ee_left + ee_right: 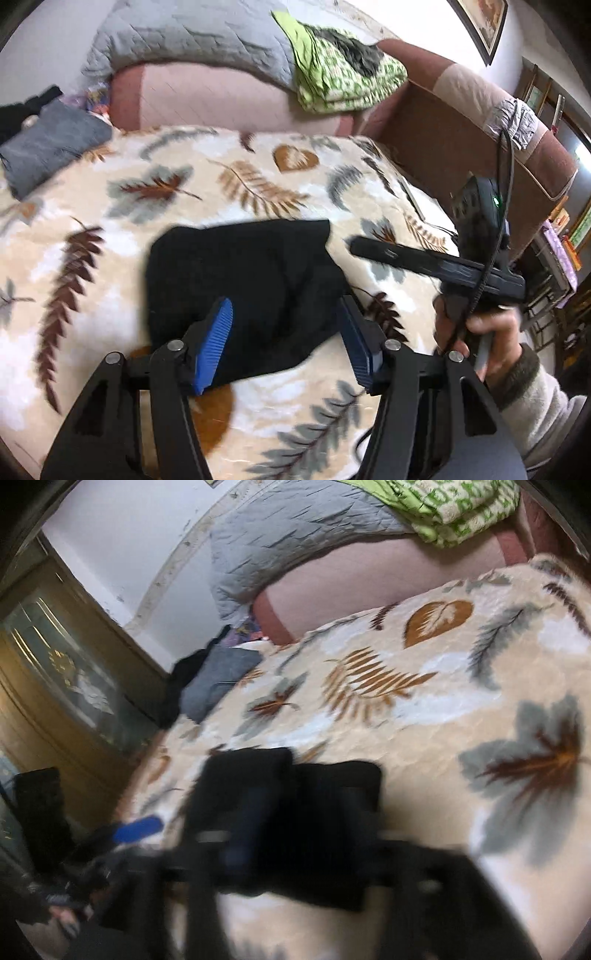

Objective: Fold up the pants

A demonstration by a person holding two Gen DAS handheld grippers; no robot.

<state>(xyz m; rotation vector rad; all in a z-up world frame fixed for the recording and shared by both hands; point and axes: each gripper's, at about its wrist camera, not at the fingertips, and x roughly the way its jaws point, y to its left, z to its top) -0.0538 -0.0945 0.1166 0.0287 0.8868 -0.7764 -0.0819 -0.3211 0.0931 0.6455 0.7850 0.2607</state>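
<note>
Black pants, folded into a compact block, lie on the leaf-patterned blanket. My left gripper hovers over their near edge; its blue pads stand apart on either side of the cloth without pressing on it. To the right, a hand in a light sleeve holds my right gripper, whose finger points left at the pants' right edge. The right wrist view is blurred. There the pants lie just ahead of the right gripper, whose jaws look spread, and a left pad shows at lower left.
A folded grey garment and dark clothes lie at the blanket's far left. A grey quilt and a green patterned blanket drape the pink backrest. A brown padded arm bounds the right side. A wooden cabinet stands left.
</note>
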